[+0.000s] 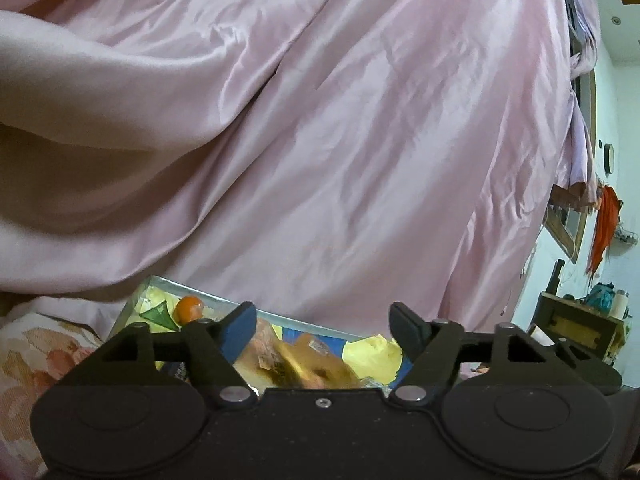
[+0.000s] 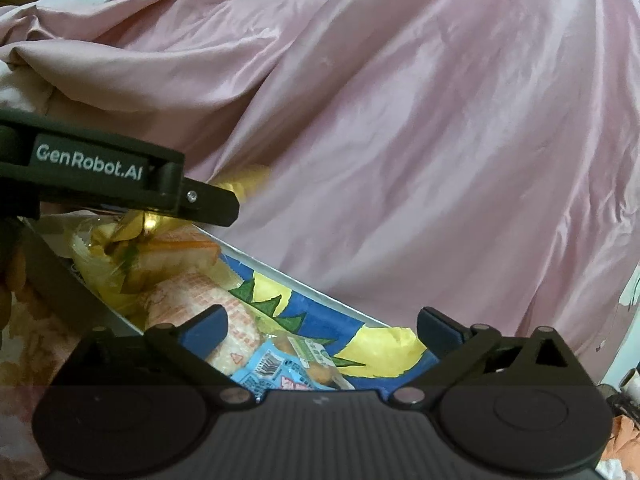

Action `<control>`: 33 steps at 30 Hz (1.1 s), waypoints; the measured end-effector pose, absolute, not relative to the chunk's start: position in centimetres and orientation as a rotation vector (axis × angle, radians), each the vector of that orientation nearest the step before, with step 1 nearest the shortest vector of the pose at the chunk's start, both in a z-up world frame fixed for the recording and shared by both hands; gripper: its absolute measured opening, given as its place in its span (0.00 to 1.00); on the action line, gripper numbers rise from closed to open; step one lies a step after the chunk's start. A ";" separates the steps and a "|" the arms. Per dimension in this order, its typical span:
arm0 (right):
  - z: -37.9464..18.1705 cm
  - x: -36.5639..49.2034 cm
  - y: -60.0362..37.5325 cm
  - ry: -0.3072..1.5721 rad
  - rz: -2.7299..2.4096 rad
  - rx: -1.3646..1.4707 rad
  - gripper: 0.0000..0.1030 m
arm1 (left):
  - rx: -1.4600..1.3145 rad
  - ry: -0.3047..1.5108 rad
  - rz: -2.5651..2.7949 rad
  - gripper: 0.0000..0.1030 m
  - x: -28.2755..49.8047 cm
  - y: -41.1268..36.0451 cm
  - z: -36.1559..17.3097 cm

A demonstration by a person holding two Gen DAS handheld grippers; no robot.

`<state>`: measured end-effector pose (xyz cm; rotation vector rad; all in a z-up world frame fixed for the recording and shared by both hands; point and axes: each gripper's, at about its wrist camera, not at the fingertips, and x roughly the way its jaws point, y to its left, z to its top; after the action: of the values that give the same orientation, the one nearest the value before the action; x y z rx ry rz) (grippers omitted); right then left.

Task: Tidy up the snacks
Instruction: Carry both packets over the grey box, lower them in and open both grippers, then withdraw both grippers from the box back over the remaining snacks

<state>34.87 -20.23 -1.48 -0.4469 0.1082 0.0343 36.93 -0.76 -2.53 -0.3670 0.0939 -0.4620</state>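
Left wrist view: left gripper (image 1: pixel 323 322) spread wide over a tray (image 1: pixel 132 304), nothing pressed between the blue pads (image 1: pixel 240 330). Below the gap, a brownish snack packet (image 1: pixel 304 364) lying on the tray's blue and yellow printed floor. Further left on the tray, an orange round thing (image 1: pixel 189 309) beside a green leaf shape; cannot tell whether real or printed. Beyond the tray, folds of pink satin cloth (image 1: pixel 320 140) filling most of the view.

Right wrist view: right gripper (image 2: pixel 322 326) at full spread above the same tray (image 2: pixel 304 286), no packet clamped. Under the gap, a light blue snack packet (image 2: pixel 276 372) touching a pale checked roll-shaped packet (image 2: pixel 236 320). Further left, a heap of yellowish wrapped snacks (image 2: pixel 116 256) at the tray's far end, with the left gripper (image 2: pixel 224 206) reaching in above it, side on. Behind all, pink satin cloth (image 2: pixel 400 120).
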 end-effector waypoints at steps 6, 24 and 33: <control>-1.3 34.8 -20.6 0.114 0.012 -0.437 1.00 | -0.367 0.078 -0.470 0.89 36.5 -1.1 -2.4; 1.1 31.0 -24.9 0.161 -0.064 -0.236 1.00 | -0.305 0.097 -0.360 0.99 33.0 -2.1 1.1; 2.9 25.8 -28.3 0.160 -0.135 -0.080 1.00 | -0.271 0.123 -0.269 0.99 28.4 -3.1 4.3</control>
<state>25.83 -28.34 2.85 -0.0804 0.1595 -0.1351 28.38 -3.08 4.31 -0.2710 0.1235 -0.2692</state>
